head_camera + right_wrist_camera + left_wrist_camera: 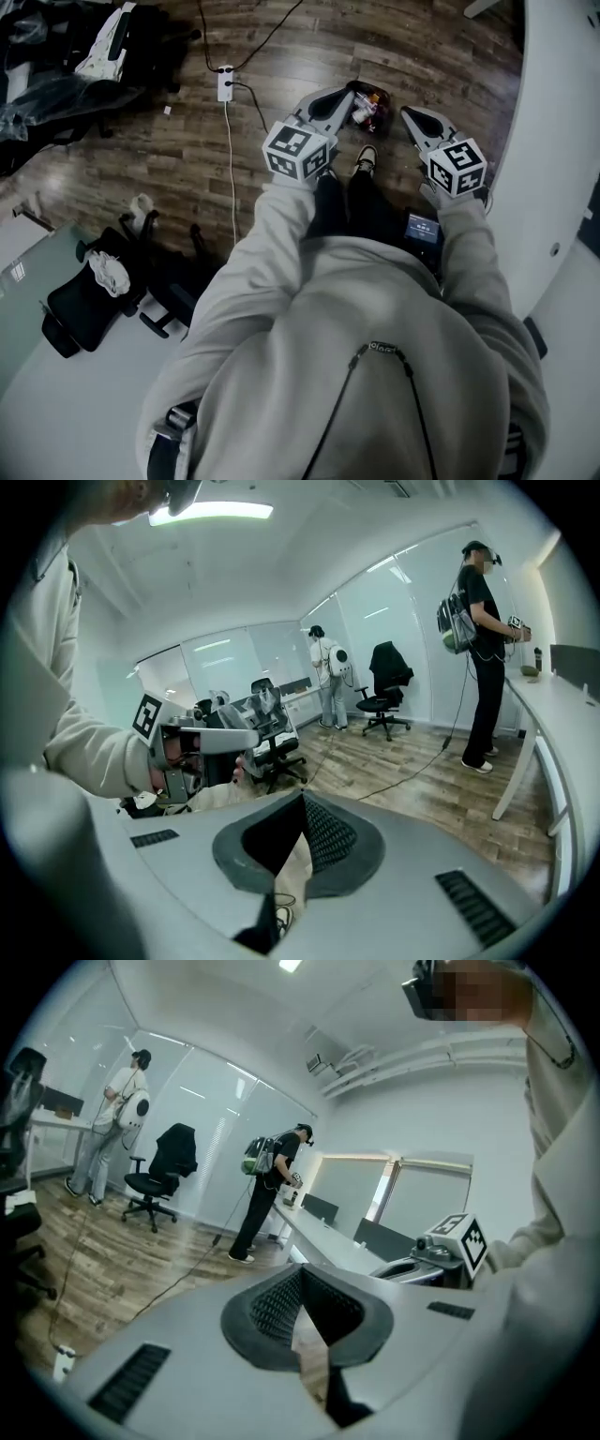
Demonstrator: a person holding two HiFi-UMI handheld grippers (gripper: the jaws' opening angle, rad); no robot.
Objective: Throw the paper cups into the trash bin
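Observation:
In the head view I look down my own grey sweatshirt at both grippers, held out over the wooden floor. A small dark trash bin (368, 105) with red and pale bits inside stands on the floor between them, just past my shoes. My left gripper (349, 94) is shut and holds nothing; its tip lies over the bin's left rim. My right gripper (410, 113) is also shut and empty, just right of the bin. Each gripper view shows its own pads meeting at the tip, left gripper (298, 1275) and right gripper (302, 799). No paper cup shows in any view.
A white power strip (225, 82) with cables lies on the floor to the left. A black office chair (89, 305) stands at lower left and a white curved desk (562, 141) at the right. Other people (270, 1190) stand at desks farther off.

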